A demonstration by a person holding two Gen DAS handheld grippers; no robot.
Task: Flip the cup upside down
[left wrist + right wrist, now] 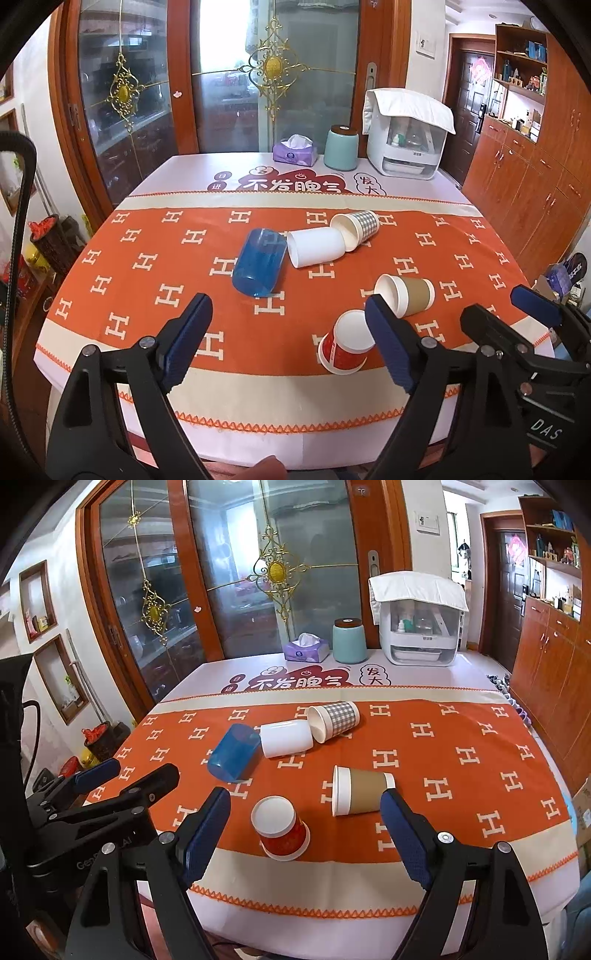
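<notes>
Several cups lie on an orange patterned cloth. A red paper cup stands upside down near the front. A brown-sleeved paper cup, a blue plastic cup, a white cup and a checked cup lie on their sides. My left gripper is open and empty above the front edge, left of the red cup. My right gripper is open and empty, its jaws either side of the red and brown cups; it also shows in the left wrist view.
At the table's far end stand a purple tissue box, a mint canister and a white appliance with a cloth on it. Glass sliding doors stand behind. Wooden cabinets line the right wall.
</notes>
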